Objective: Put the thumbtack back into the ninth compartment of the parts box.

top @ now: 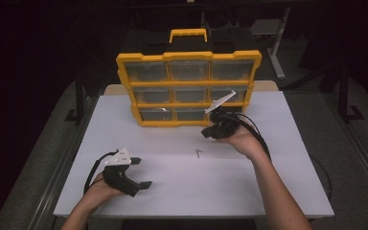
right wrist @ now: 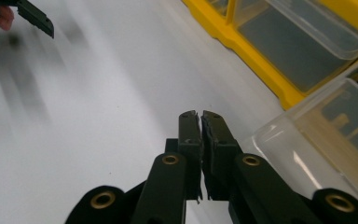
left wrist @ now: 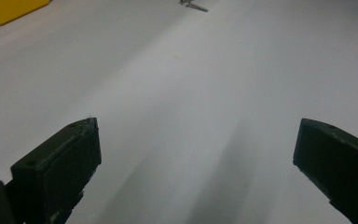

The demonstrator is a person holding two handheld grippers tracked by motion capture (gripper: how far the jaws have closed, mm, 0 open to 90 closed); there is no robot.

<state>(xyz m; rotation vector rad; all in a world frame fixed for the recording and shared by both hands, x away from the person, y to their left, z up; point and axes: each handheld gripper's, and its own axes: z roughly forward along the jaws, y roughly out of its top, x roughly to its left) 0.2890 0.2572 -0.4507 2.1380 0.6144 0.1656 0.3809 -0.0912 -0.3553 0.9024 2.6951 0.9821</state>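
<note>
Just in front of the yellow organizer (top: 189,88), which stands upright at the far side of the white tabletop (top: 182,191), the right gripper (top: 210,131) hovers low beside the bottom row of clear drawers. Its fingers (right wrist: 191,135) are pressed almost together with nothing pinched between them; the right gripper view shows only a thin slit between the two black pads. In that same view a clear drawer (right wrist: 307,140) juts out from the organizer just to the side of the fingers, close but apart from them, and another drawer (right wrist: 298,42) sits flush in its yellow frame farther along. The left gripper (top: 141,179) rests near the front left of the tabletop, well apart from the organizer, its fingers (left wrist: 60,163) spread wide over bare white surface. Between the two hands, a small bent metal piece (top: 199,153) lies alone on the tabletop; what it is I cannot tell.
</note>
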